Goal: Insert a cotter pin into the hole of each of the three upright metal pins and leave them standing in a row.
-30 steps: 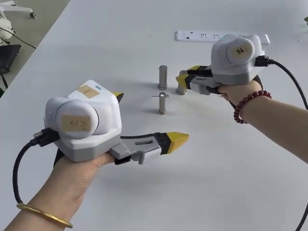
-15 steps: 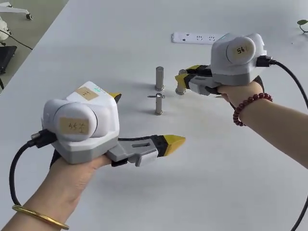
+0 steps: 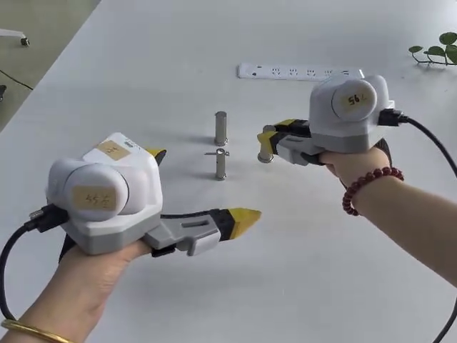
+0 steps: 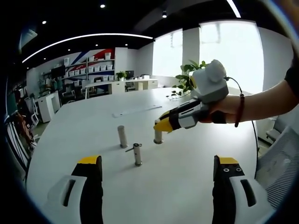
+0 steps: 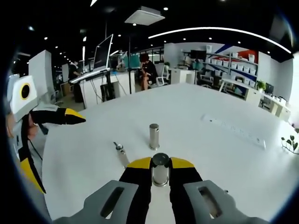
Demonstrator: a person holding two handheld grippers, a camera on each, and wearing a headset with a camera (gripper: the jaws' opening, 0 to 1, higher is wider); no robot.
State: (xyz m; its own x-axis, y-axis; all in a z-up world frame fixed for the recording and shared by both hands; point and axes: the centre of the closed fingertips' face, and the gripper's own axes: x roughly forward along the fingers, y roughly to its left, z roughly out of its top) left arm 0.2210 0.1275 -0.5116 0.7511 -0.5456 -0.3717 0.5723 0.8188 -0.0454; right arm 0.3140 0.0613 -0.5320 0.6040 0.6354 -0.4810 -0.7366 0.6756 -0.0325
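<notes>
Count: we see three pins standing on the desk and one cotter. The cotter sits through the near pin; the far pin is bare. Right tongs pinch the third pin, upright, with no cotter seen. Left tongs are spread and empty. We judge one of three done.

Right gripper clamps 1 metal pin — bare pin and cottered pin stand nearby.

Open-plan office, seen from my white counter with its power strip. Beyond it: a desk with monitor, stocked shelves, potted plants, and ceiling spotlights.
</notes>
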